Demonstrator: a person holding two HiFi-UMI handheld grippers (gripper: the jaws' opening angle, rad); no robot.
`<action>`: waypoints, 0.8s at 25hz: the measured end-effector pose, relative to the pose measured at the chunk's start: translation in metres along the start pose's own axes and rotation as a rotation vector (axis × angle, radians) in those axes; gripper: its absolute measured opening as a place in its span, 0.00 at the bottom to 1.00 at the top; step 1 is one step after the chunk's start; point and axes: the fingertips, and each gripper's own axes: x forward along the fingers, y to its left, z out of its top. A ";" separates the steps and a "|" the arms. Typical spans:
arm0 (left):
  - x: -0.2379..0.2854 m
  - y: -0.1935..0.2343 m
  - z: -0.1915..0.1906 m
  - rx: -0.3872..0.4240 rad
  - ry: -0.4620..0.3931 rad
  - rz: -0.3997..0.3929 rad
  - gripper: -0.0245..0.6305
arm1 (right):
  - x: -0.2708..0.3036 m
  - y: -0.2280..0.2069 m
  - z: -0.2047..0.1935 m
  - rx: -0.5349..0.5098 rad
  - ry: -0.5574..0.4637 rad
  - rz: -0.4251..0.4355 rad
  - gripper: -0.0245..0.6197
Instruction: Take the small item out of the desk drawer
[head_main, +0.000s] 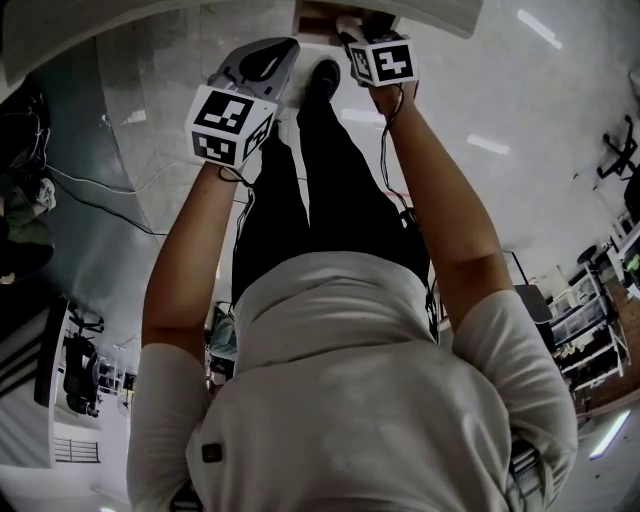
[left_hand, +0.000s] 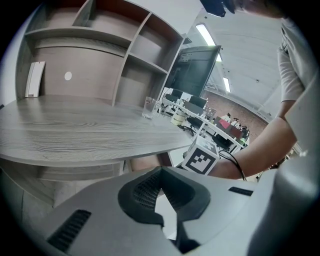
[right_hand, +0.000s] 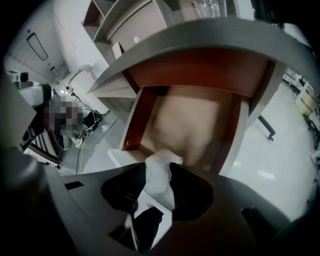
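Right gripper (head_main: 348, 28) reaches to the top of the head view, its tips at the brown opening of the drawer (head_main: 318, 14) under the desk's edge. Left gripper (head_main: 280, 55) hangs just beside it, lower in the picture, over the pale floor (head_main: 170, 150) and above the person's dark trousers (head_main: 300, 180) and shoe (head_main: 322, 76). What the right jaws carry cannot be made out from here

From the left gripper view, the left jaws stand together at their tips with nothing between them, only light floor showing behind the pads. Beyond them lies the grey wood-grain desk (left_hand: 75, 130), with shelves (left_hand: 125, 55) at its back, a clear glass (left_hand: 148, 107) standing on the top and a dark monitor (left_hand: 192, 70) farther off. The right gripper's marker cube (left_hand: 201, 160) shows below the desk's edge, on the person's forearm side

From the right gripper view, the jaws are clamped on the small white item (right_hand: 158, 175), a crumpled, soft-looking lump that stands up between the two black pads. It sits at the near end of the drawer, over the front lip; whether it touches the drawer floor cannot be told. The drawer is pulled out from beneath the curved desk top, with reddish-brown side walls and a pale wooden floor in full view beyond the item
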 end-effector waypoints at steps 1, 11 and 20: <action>-0.003 -0.002 0.001 0.003 -0.002 0.000 0.06 | -0.004 0.001 0.002 -0.003 -0.008 0.000 0.28; -0.047 -0.011 0.001 0.025 -0.008 0.028 0.06 | -0.053 0.024 0.020 0.006 -0.111 0.006 0.28; -0.099 -0.040 0.018 0.080 -0.049 0.014 0.06 | -0.128 0.073 0.031 -0.029 -0.234 0.019 0.28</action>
